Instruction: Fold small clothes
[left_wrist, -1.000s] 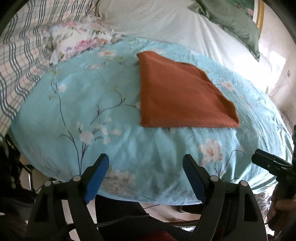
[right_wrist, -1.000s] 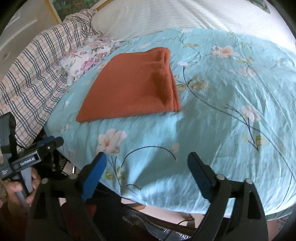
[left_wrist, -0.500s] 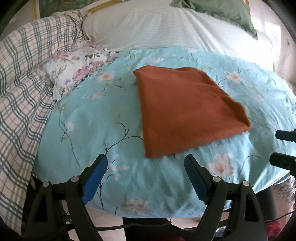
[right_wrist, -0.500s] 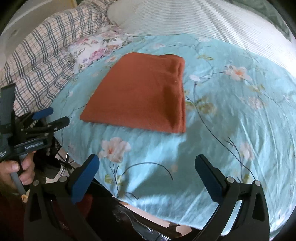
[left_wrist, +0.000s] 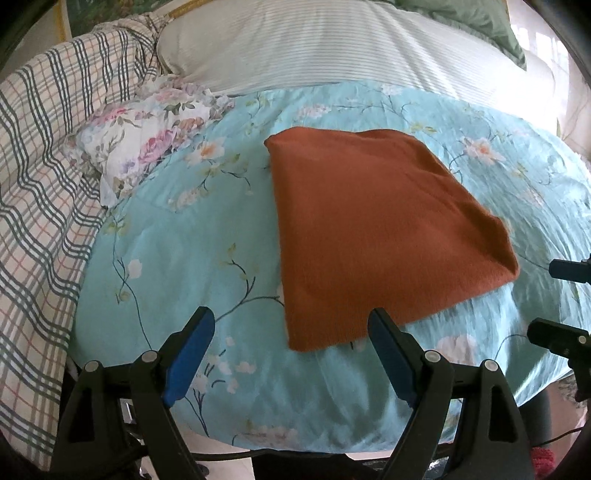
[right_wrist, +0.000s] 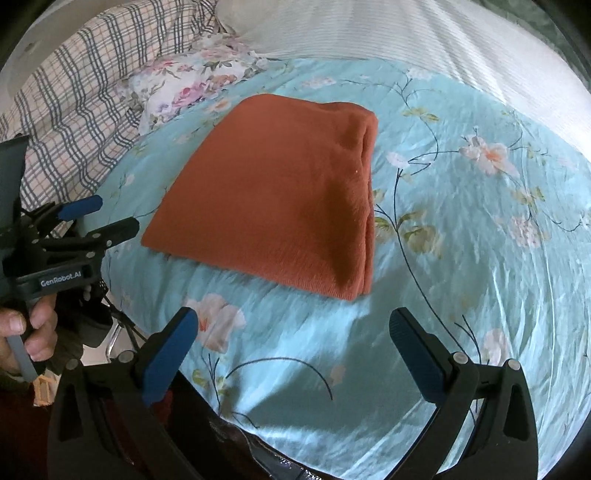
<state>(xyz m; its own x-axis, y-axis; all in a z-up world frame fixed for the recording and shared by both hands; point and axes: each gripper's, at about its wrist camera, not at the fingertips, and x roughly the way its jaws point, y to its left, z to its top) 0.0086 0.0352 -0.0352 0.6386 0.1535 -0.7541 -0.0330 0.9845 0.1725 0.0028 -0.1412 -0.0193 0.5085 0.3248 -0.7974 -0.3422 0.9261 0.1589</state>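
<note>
cloth: rust garment (left_wrist: 376, 236) folded flat on floral quilt (left_wrist: 177, 258)
left hand-held gripper (left_wrist: 291, 354): spread, empty, near garment's front corner
right hand-held gripper (right_wrist: 295, 354): spread, empty, short of garment
risk: regrasp catching top layer only, likely undoing fold

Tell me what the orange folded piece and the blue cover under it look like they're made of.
Orange folded piece: probably a soft knit or fleece; matte, faintly fuzzy surface, thick rounded fold edges. Blue cover: likely thin woven cotton or satin-like fabric; printed blossoms, fine creases, a slight sheen where light hits. Neither can be confirmed by look alone.
</note>
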